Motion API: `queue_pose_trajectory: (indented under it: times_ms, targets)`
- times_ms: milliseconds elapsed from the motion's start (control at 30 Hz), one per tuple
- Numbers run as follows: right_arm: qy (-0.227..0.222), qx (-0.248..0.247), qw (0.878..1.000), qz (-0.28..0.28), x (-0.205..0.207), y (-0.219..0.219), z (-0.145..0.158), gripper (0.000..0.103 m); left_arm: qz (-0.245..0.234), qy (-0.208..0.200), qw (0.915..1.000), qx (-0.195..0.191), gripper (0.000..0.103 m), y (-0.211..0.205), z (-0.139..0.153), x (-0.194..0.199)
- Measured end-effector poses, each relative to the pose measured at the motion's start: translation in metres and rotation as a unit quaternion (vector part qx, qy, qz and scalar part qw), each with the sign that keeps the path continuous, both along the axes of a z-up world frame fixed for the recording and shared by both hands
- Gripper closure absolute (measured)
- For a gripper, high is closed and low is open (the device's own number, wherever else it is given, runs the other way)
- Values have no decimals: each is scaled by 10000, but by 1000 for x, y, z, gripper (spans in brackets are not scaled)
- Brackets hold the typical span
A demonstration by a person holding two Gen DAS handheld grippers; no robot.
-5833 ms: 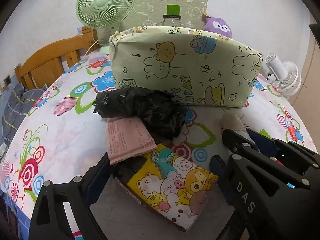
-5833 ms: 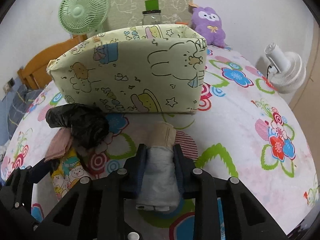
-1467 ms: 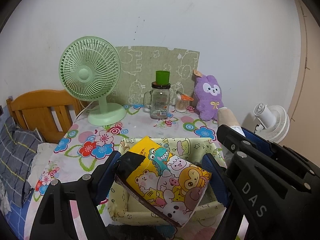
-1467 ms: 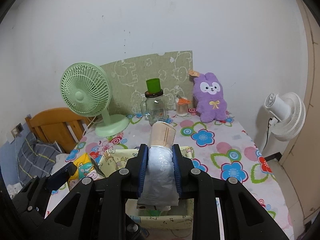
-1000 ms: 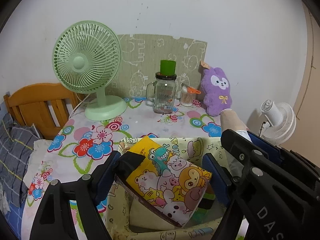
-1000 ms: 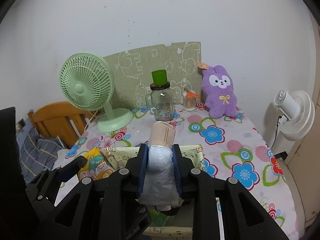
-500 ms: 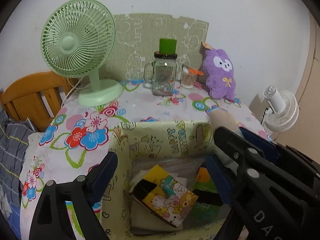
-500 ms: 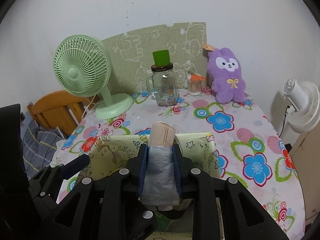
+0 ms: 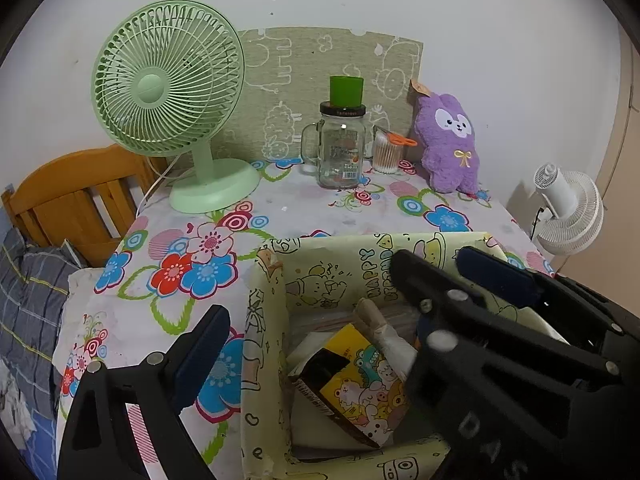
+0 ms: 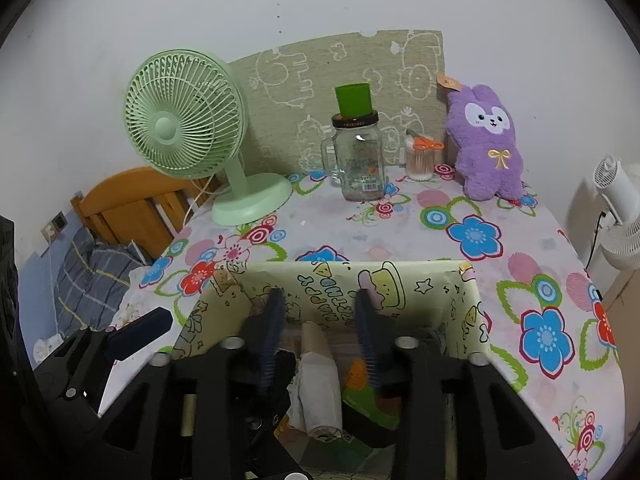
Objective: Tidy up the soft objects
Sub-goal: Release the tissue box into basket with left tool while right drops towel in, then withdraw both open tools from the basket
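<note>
The right claw (image 10: 320, 308) hangs over the fabric box (image 10: 476, 320) with its jaws spread wide and nothing between them. The rolled white bundle (image 10: 318, 376) lies loose inside the box, directly below the gap at 6 o'clock from the fingertips, touching neither pad as far as the right wrist view shows. Its tan end points toward the box's far wall.

The left claw (image 9: 320, 300) is also spread wide and holds nothing; one finger sits outside the box's left wall, at 8 o'clock of the box, and the other is lost behind the right claw's black body. From the left wrist view the cartoon-print pack (image 9: 356, 376) lies tilted on the box floor, with the white bundle just beside it at 1 o'clock, resting against its upper edge. Something green and orange (image 10: 356, 380) lies at 3 o'clock of the bundle; what it is cannot be told.

The box stands on a desk covered by a flowered cloth (image 10: 472, 236). At the desk's far edge, 12 o'clock from the box, stand a glass jar (image 10: 360, 168) topped by a green cup (image 10: 354, 100), a green fan (image 10: 188, 120) at 10 o'clock, and a purple plush rabbit (image 10: 486, 144) at 1 o'clock, with a small jar of swabs (image 10: 420, 160) between jar and rabbit. A patterned board (image 10: 344, 64) leans on the white wall behind. A wooden bed frame (image 10: 132, 200) with grey checked bedding (image 10: 92, 276) lies at 9 o'clock, and a white fan (image 10: 620, 208) at 3 o'clock.
</note>
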State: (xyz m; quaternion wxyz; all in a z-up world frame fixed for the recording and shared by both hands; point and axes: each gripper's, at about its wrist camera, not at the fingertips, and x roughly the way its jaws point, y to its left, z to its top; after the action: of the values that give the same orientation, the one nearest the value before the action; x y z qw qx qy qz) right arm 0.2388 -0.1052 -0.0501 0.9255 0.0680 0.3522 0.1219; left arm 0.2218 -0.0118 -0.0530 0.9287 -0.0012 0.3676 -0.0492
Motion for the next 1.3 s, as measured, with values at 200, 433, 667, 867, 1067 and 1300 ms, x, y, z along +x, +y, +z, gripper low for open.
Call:
queue_pose_trajectory:
  times_ms: [200,433,667,867,1067,1300]
  targets:
    - [-58,34,10000,-72,-6,-2,6,29,-32,-54,10000,-34,7,-2,6,-6]
    - [-230,-98,9994,-228,-20,-6,20,13,-18,-204,9998,-22,4,-5,18,-20]
    - [-417,-254,9980,-409,-38,-11,36,5,-24,-390,9992,7,2,-8,32,-36]
    - [-544,-288,9968,-502,-54,-16,48,3,-59,-523,9986,4,1,-12,41,-50]
    - [-694,-298,9956,-551,-72,-20,59,3,-93,-670,9977,-9,1,-16,52,-64]
    - [-813,-339,9942,-610,-91,-26,71,3,-158,-784,9968,-64,1,-21,61,-82]
